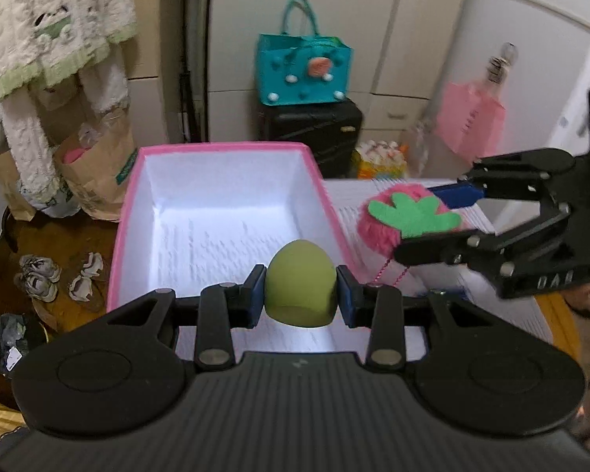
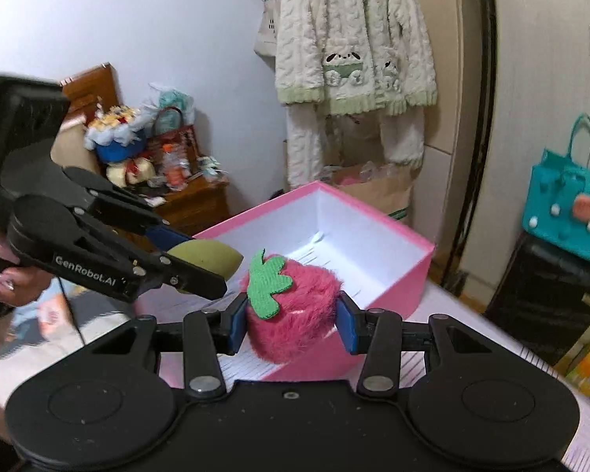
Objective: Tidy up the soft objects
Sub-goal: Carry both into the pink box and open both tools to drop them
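My left gripper (image 1: 301, 295) is shut on a green egg-shaped sponge (image 1: 299, 281) and holds it over the near edge of an open pink box (image 1: 124, 212) with a white inside. My right gripper (image 2: 291, 320) is shut on a fuzzy pink strawberry plush (image 2: 295, 314) with a green felt leaf, just above the box's near wall (image 2: 397, 291). In the left wrist view the right gripper (image 1: 424, 216) holds the strawberry (image 1: 381, 232) just right of the box. In the right wrist view the left gripper (image 2: 204, 263) with the sponge (image 2: 208, 257) is at the left.
The box stands on a white table (image 1: 499, 306). Behind are a teal handbag (image 1: 305, 69) on a black suitcase (image 1: 314, 133), hanging fluffy white clothes (image 2: 354, 51), paper bags (image 1: 94, 173) and a wooden cabinet (image 2: 192, 204) with toys.
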`<state>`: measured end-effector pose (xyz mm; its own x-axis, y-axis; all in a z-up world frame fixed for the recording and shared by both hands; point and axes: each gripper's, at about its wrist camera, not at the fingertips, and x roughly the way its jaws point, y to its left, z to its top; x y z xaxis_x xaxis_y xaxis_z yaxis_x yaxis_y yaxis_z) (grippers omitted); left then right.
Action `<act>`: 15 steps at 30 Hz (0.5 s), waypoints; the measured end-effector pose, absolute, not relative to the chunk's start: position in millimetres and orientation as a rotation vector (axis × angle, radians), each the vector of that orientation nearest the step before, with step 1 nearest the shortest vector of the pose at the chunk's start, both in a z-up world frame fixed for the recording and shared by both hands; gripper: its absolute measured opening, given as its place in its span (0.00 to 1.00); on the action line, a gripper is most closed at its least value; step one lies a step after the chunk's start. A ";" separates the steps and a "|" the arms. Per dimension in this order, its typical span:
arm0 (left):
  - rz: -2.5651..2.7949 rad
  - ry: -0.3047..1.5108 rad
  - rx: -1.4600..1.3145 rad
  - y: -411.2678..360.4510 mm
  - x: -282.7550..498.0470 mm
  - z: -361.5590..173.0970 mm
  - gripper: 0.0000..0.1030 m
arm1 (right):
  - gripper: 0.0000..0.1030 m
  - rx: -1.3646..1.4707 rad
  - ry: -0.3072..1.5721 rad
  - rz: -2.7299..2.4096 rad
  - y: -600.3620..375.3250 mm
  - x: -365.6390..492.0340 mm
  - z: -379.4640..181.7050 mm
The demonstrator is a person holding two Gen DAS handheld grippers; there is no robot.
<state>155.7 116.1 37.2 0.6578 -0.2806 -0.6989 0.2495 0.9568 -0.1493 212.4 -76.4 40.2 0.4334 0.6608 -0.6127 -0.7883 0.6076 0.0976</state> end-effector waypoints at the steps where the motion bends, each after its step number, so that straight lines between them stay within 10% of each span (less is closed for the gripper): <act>1: -0.285 0.803 -0.048 119.1 167.8 34.8 0.35 | 0.49 -0.241 0.669 0.913 -67.2 225.9 37.1; 15: -0.127 1.027 -0.196 155.5 327.3 -46.5 0.35 | 0.50 -0.693 0.792 0.910 23.6 315.8 -35.1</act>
